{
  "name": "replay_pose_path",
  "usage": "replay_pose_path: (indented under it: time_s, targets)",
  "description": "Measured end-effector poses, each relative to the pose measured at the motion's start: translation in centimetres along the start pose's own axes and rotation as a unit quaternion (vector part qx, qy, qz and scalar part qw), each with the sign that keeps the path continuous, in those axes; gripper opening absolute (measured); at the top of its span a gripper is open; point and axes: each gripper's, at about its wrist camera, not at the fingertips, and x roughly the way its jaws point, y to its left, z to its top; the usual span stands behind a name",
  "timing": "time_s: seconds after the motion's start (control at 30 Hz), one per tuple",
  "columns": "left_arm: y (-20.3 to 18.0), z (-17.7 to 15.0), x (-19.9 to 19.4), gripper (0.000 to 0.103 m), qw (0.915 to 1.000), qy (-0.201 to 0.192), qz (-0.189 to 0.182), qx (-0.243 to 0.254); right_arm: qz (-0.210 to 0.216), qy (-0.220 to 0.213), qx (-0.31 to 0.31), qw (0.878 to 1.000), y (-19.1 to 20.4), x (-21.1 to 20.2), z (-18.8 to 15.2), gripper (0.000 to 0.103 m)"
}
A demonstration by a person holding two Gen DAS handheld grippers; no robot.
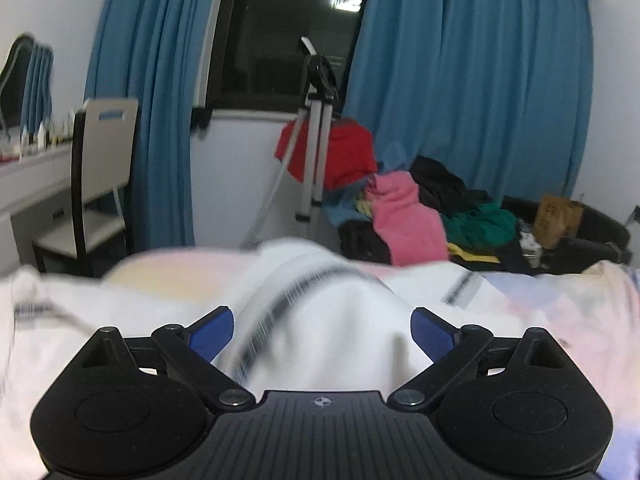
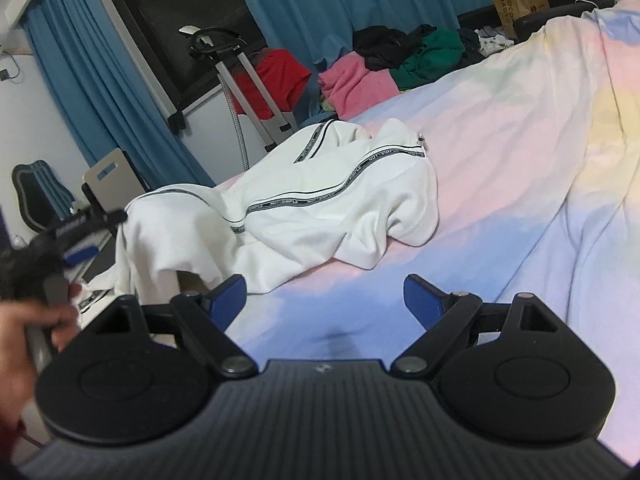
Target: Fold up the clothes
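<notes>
Nearest the lens in the right wrist view, the right gripper [image 2: 324,296] hangs low over the pastel bedsheet [image 2: 520,208] with its blue pads spread wide and nothing between them; only bare sheet shows in the gap. Just beyond it lies the white track jacket [image 2: 320,216], crumpled in a heap, its black-and-white lettered tape running along the sleeves and front, and one part drooping over the bed's edge on the left of that view. At that edge a hand [image 2: 28,328] holds the left gripper [image 2: 86,236], blurred, close by the hanging part of the jacket.

From the left wrist view the left gripper [image 1: 322,330] also has its blue pads standing apart. A fold of the white jacket [image 1: 320,312] rises in the gap between them, smeared by blur, and the pads do not appear to press on it.

Farther off, past the bed, a pile of clothes [image 2: 360,76] in pink, green, black and red lies by a silver tripod [image 2: 248,92], before teal curtains [image 2: 328,4] and a dark window [image 1: 288,28].

Judging by the rumpled heap, folding has not started; this looks like the reach to take hold. Next, each gripper needs a clean pinch on a hem or shoulder so the jacket can be pulled flat on the sheet.
</notes>
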Motion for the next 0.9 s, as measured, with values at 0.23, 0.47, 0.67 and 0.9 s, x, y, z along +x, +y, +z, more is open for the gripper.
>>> replay_pose_path:
  time_s: [0.23,0.47,0.67,0.9]
  targets:
    - [0.8,4.3,7.5,0.084,0.9987,0.041,-0.029,0.012,-0.002,0.021,0.03,0.999,-2.3,3.6,0.0,0.088]
    - [-2.1,4.2,8.5,0.007,0.9936,0.082,-0.015,0.077,-0.002,0.044,0.055,0.998,-4.5,6.4,-0.3,0.087]
    - [-5.9,1.4,-0.1,0.003,0.9905,0.035,-0.015,0.132,0.003,0.03,0.057,0.998,-4.7,5.3,-0.2,0.087]
    - [-10.6,-5.4,-11.2,0.002,0.9867,0.03,-0.081,0.138,0.009,-0.004,0.049,0.999,-4.1,1.6,0.3,0.087]
